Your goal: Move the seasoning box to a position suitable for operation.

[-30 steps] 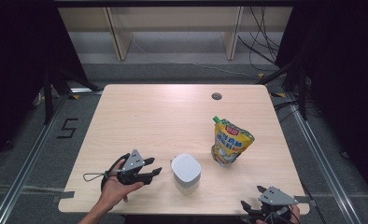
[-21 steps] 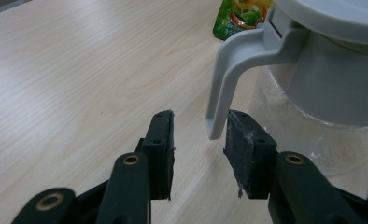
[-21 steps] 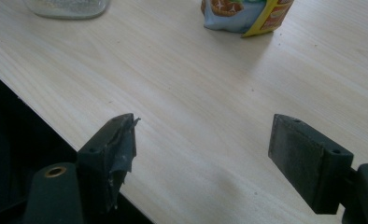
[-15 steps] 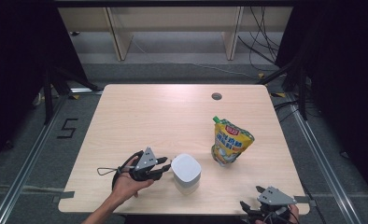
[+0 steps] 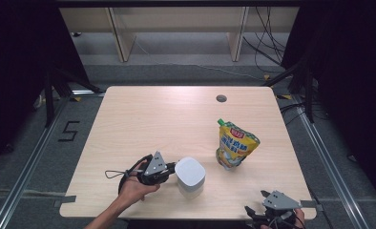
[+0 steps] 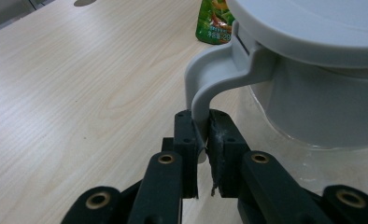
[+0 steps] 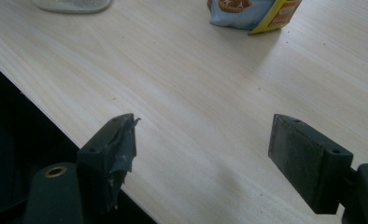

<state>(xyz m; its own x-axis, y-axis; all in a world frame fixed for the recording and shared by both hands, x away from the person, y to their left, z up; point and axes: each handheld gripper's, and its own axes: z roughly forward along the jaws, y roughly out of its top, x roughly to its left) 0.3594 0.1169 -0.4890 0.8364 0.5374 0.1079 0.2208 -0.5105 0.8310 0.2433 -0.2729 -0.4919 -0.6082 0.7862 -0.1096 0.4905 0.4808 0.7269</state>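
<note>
A white lidded jug (image 5: pixel 191 175) stands near the table's front edge, left of centre. Its grey handle (image 6: pixel 205 93) curves down from the lid (image 6: pixel 313 23) into my left gripper (image 6: pixel 201 140), whose jaws have just been closing and now pinch the handle's lower end. From above, the left gripper (image 5: pixel 169 171) lies against the jug's left side, held in a hand. My right gripper (image 5: pixel 262 210) rests at the front right edge, and in its own view the right gripper (image 7: pixel 203 149) stands open over bare wood. A yellow and green snack pouch (image 5: pixel 235 145) stands right of the jug.
The light wooden table (image 5: pixel 143 124) has a round cable hole (image 5: pixel 221 98) at the back right. A dark floor with metal rails surrounds it. The pouch's bottom (image 7: pixel 252 11) and the jug's base (image 7: pixel 72 4) lie far ahead of the right gripper.
The left hand has carried its gripper to the right, up to the jug, and the jaws have closed on the handle. The right gripper has not moved.
</note>
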